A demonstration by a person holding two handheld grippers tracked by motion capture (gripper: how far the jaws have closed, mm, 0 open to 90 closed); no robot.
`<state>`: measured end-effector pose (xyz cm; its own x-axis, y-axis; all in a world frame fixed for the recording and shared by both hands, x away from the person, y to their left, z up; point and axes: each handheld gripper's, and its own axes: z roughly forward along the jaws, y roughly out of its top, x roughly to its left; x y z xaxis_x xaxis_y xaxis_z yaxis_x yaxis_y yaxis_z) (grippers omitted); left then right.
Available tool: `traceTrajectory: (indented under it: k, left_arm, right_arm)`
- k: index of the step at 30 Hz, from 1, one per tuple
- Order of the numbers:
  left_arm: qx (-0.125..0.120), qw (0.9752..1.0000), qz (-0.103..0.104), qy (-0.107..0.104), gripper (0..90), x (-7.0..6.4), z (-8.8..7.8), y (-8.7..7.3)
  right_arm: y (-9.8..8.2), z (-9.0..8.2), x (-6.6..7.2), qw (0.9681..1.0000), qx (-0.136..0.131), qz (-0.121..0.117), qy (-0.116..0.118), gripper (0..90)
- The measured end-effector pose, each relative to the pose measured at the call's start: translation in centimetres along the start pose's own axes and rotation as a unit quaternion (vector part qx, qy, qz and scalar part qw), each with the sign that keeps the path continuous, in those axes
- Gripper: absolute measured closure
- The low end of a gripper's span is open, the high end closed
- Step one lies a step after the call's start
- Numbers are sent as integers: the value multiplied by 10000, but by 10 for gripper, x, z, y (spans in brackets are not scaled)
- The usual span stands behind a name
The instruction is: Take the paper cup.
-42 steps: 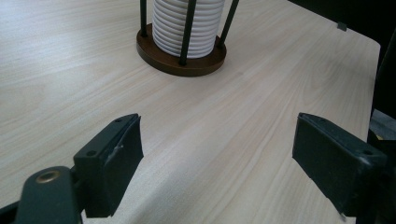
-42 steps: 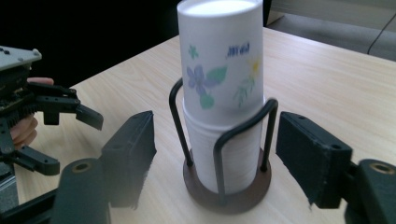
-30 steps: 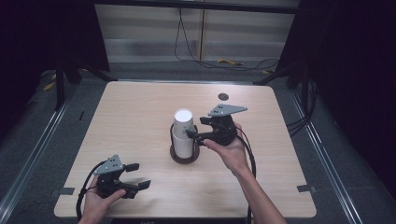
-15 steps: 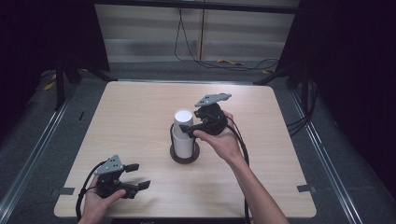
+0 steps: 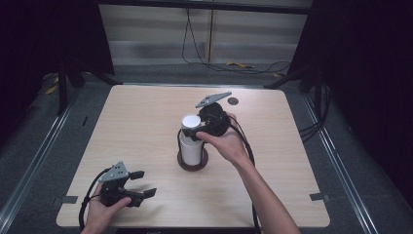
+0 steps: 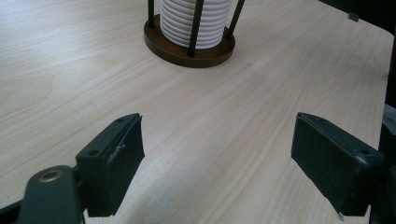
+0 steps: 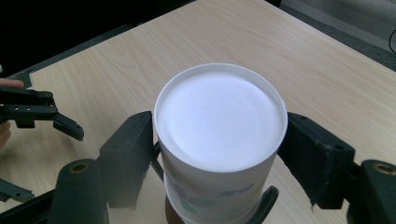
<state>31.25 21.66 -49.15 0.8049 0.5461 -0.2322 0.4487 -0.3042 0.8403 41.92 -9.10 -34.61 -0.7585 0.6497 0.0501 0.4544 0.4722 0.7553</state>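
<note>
Down at near left corner of table (image 5: 136, 122), my left gripper (image 5: 141, 186) rests low, jaws wide, nothing between. Left gripper view adds brown holder base (image 6: 187, 49) with ribbed cup stack (image 6: 194, 21), top cut off. Mid-table, top cup (image 7: 219, 140) sits between jaws of my right gripper (image 7: 219, 158), which have just been closing; pad contact hard to judge.

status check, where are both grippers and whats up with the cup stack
Right gripper jaws around top cup, just closing in. Left gripper open, idle on table. Cup stack upright in its holder. Nothing in the way.
</note>
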Motion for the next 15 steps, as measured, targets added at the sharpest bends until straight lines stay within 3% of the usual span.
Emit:
traceTrajectory:
  k: [15]
  left_arm:
    - [24, 10000, 43, 6, 171, 2, 1, -1]
  right_arm:
    - [1, 5, -2, 10000, -72, 39, 13, 329]
